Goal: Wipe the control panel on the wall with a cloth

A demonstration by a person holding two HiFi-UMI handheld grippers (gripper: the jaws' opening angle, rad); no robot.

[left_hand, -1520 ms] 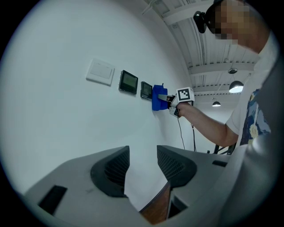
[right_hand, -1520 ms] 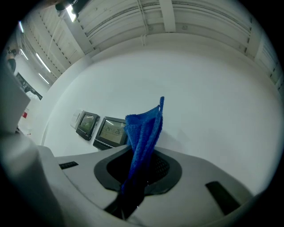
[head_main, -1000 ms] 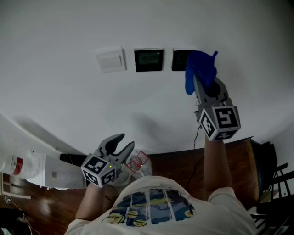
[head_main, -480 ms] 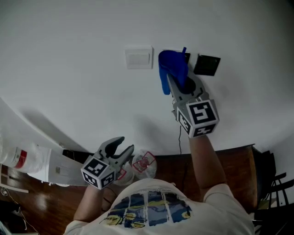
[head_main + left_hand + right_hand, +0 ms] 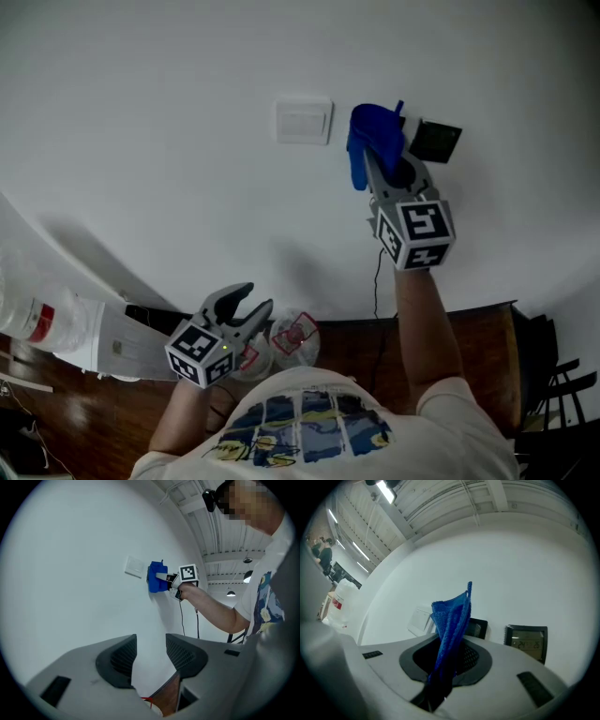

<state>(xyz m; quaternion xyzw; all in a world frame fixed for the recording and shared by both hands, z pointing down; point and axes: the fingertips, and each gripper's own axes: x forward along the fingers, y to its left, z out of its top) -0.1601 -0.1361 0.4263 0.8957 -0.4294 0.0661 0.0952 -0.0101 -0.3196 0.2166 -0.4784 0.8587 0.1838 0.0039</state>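
High on white wall (image 5: 141, 112): crumpled blue cloth (image 5: 373, 136) clamped in R gripper (image 5: 382, 161), apparently pressed over middle dark square control panel (image 5: 477, 627), betw. white switch plate (image 5: 303, 122) and 2nd dark panel (image 5: 436, 141). Lower down: L gripper (image 5: 242, 302), jaws apart, empty.

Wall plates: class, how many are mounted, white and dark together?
3: white switch plate at left, dark panel in the middle partly behind the blue cloth, display panel at right.

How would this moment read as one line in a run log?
right gripper: shut on blue cloth | cloth: over middle panel | left gripper: open, empty, held low
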